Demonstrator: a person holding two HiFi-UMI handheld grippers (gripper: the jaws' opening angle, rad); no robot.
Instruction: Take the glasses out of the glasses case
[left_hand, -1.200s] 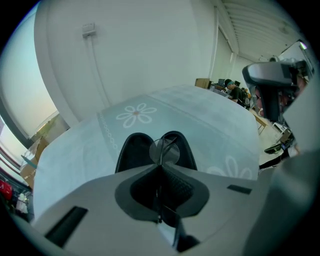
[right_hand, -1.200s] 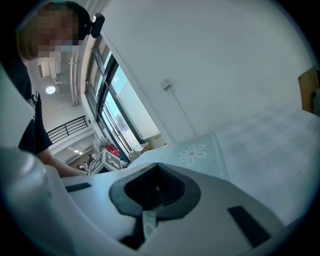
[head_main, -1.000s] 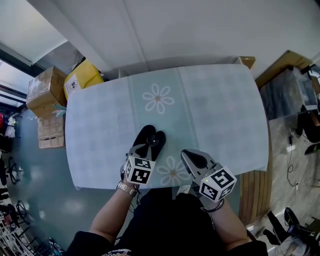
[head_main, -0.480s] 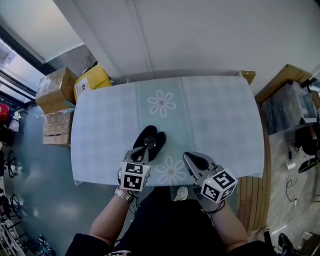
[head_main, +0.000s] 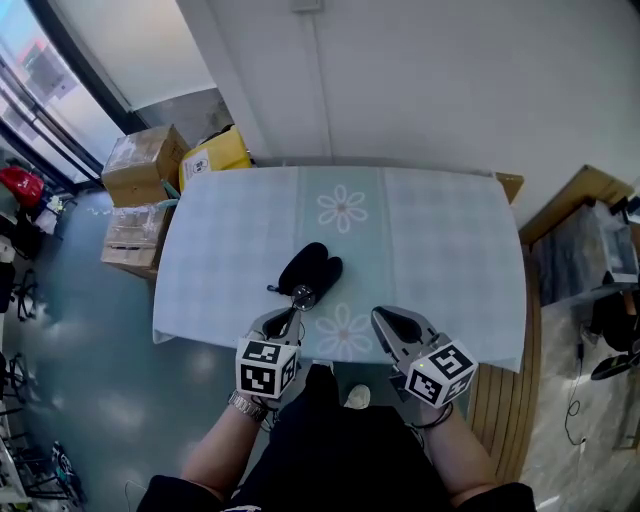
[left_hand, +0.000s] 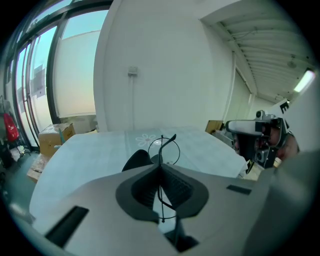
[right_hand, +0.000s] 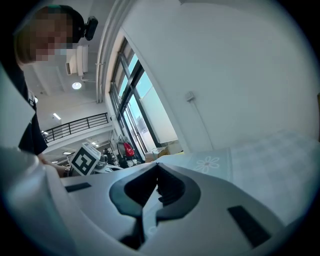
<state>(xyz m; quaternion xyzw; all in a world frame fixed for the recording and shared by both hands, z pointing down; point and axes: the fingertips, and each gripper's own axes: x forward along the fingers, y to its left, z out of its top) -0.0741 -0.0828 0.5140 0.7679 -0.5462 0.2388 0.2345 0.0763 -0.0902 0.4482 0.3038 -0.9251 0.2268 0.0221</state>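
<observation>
The left claw (left_hand: 161, 171) is closed on the glasses (left_hand: 164, 149). The thin wire frame is clamped edge-on between the jaws, and one round lens projects beyond the jaw tips. In the head view, the glasses (head_main: 302, 296) are held just on the near side of the glasses case (head_main: 308, 266) and appear to be clear of it. The case is black, rests near the middle of the worktop (head_main: 440, 250) and appears to lie open. The right claw (right_hand: 157, 182) is closed with nothing between its jaws. It hangs at the near edge of the worktop, to the right and well apart from the case.

Status: the extraction appears to be essentially complete. The remaining step is judged to be placing the glasses on the worktop and releasing them.
</observation>
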